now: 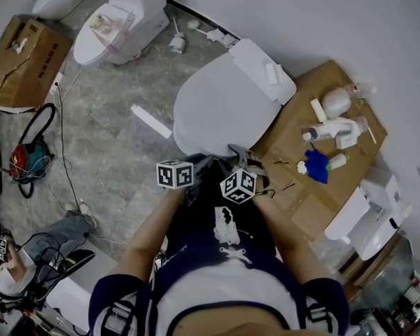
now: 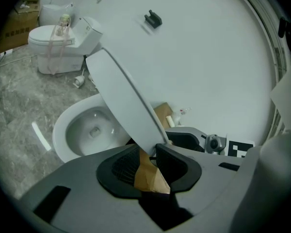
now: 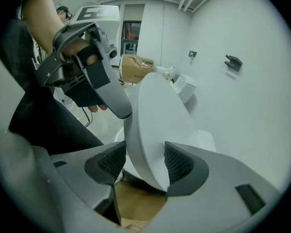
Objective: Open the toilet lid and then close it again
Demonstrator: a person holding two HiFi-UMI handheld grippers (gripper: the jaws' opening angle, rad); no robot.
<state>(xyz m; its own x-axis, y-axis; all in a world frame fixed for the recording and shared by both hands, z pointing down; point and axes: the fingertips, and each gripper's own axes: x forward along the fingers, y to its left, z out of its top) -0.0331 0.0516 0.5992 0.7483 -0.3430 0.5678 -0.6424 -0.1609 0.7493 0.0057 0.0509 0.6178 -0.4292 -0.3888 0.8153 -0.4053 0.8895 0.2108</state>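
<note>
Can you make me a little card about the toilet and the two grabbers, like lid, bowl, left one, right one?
Lid: white plastic toilet lid, partly raised and tilted
Bowl: white ceramic toilet bowl, inside showing
Left gripper: open, lid's edge between its jaws
Right gripper: shut on the lid's rim
Floor: flat brown cardboard beside the toilet

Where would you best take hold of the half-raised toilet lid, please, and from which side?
Grip the toilet lid at its thin front rim, coming from the front of the bowl. The lid stands tilted over the open bowl, so that rim hangs free, looks slim enough to sit between jaws, and probably gives the most leverage.
</note>
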